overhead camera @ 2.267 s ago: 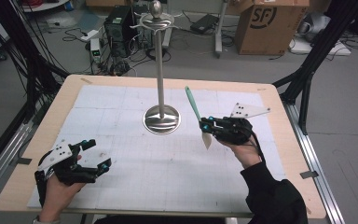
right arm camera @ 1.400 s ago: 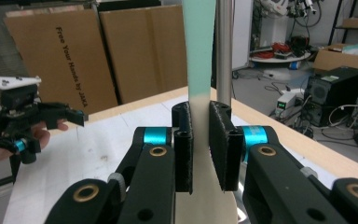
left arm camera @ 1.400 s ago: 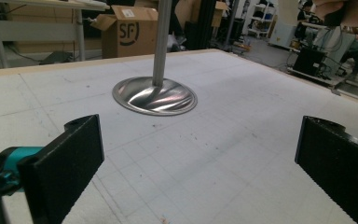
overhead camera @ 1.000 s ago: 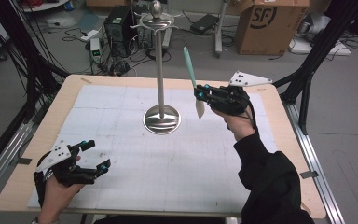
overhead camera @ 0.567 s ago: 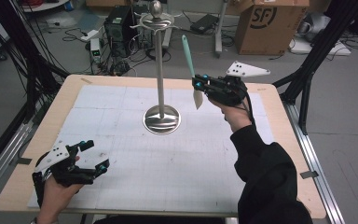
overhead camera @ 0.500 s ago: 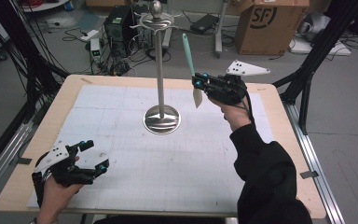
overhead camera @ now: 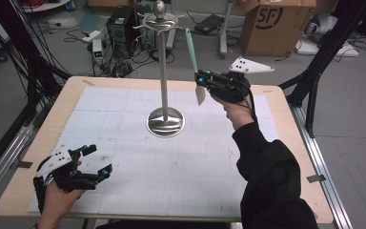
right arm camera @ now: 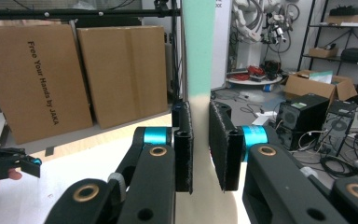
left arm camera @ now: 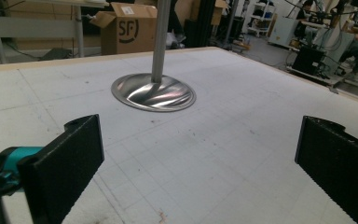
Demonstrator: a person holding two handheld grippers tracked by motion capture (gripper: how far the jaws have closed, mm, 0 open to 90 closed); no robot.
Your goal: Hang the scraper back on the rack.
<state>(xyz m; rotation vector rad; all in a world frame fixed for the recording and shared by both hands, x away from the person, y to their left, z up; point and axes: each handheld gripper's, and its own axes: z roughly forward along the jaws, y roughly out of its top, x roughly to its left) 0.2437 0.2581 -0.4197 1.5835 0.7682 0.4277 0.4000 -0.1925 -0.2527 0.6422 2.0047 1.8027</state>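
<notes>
Right gripper (overhead camera: pixel 205 82) was clamped narrow on a spatula (overhead camera: pixel 194 59), gripping near the joint between pale blade and teal handle. The tool was raised clear of the table (overhead camera: pixel 124 95), over its far right part. Long axis was near upright: handle tip up and tilted slightly toward the stand's top, blade hanging below the jaws. The metal stand (overhead camera: pixel 162 71) rose mid-table, just left of the spatula; its hooked crown (overhead camera: pixel 159 19) sat level with the handle tip, a short way off. Judgement: hanging calls for a leftward carry. Right forearm was stretched forward, gripper level. Left gripper (overhead camera: pixel 91 162) rested wide open, holding nothing, at the near left corner, well apart.
</notes>
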